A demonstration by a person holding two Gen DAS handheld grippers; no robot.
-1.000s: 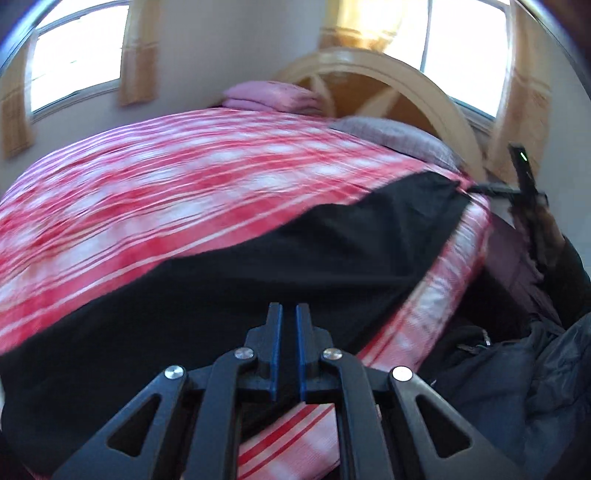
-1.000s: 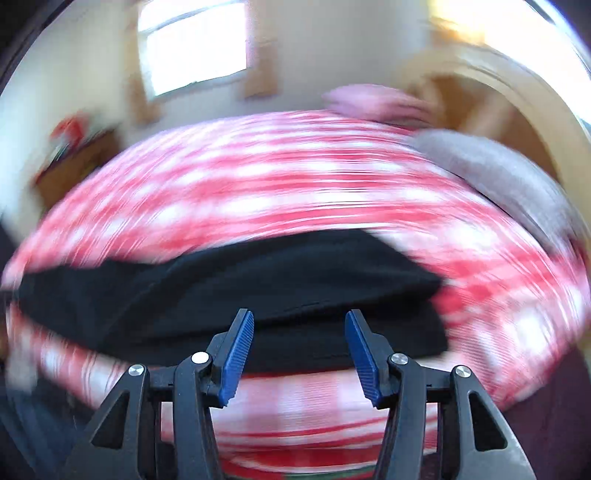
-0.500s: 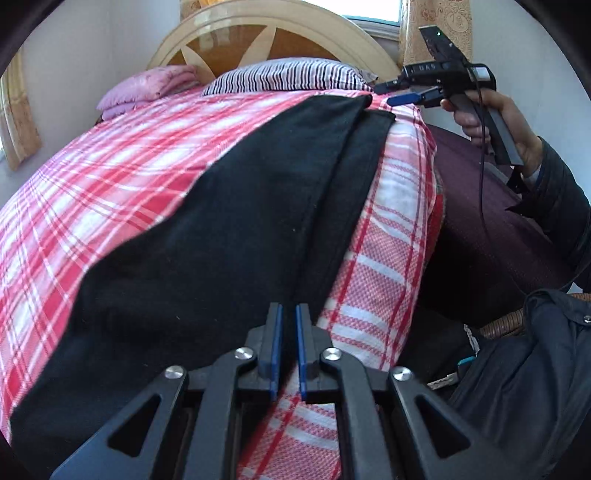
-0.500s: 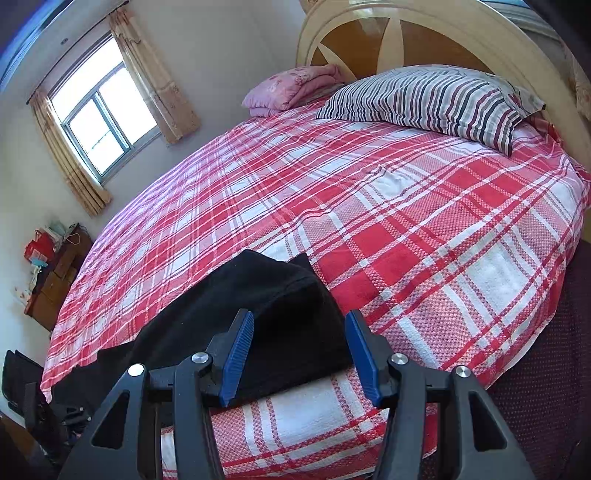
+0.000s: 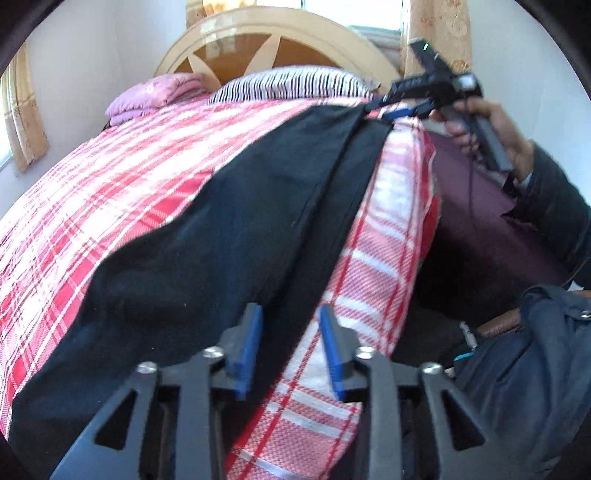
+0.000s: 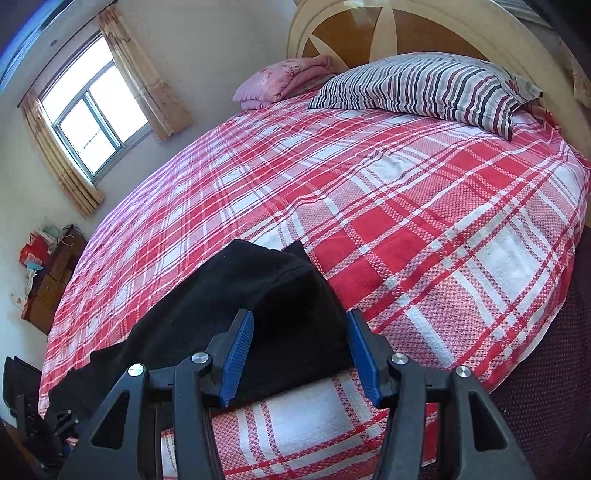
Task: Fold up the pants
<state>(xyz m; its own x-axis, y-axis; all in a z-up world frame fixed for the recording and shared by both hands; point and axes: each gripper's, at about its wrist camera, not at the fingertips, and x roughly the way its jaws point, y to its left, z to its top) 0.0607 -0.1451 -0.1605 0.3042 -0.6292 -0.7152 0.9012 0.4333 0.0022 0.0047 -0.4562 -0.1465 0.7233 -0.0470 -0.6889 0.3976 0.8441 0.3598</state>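
Observation:
Black pants [image 5: 240, 229] lie folded lengthwise along the near edge of a red plaid bed [image 5: 110, 192]. My left gripper [image 5: 290, 314] hovers over one end; its jaws are opening, and the pants' edge shows between the blue pads without being pinched. At the far end, a person's hand [image 5: 509, 136] holds my right gripper [image 5: 384, 107] by the pants' tip. In the right wrist view the right gripper [image 6: 300, 319] stands open just over the rounded end of the pants [image 6: 236, 306], the cloth showing between its fingers, not clamped.
A striped pillow [image 6: 424, 88] and a folded pink blanket [image 6: 284, 85] lie by the wooden headboard [image 6: 369, 33]. A dark jacket [image 5: 535, 369] sits beside the bed on the right. A wooden cabinet [image 6: 51, 273] stands against the left wall under the window.
The left jaws were shut and now stand apart over the pants' edge. Both views swung round a second ago and have since held nearly still. The right jaws keep the same gap.

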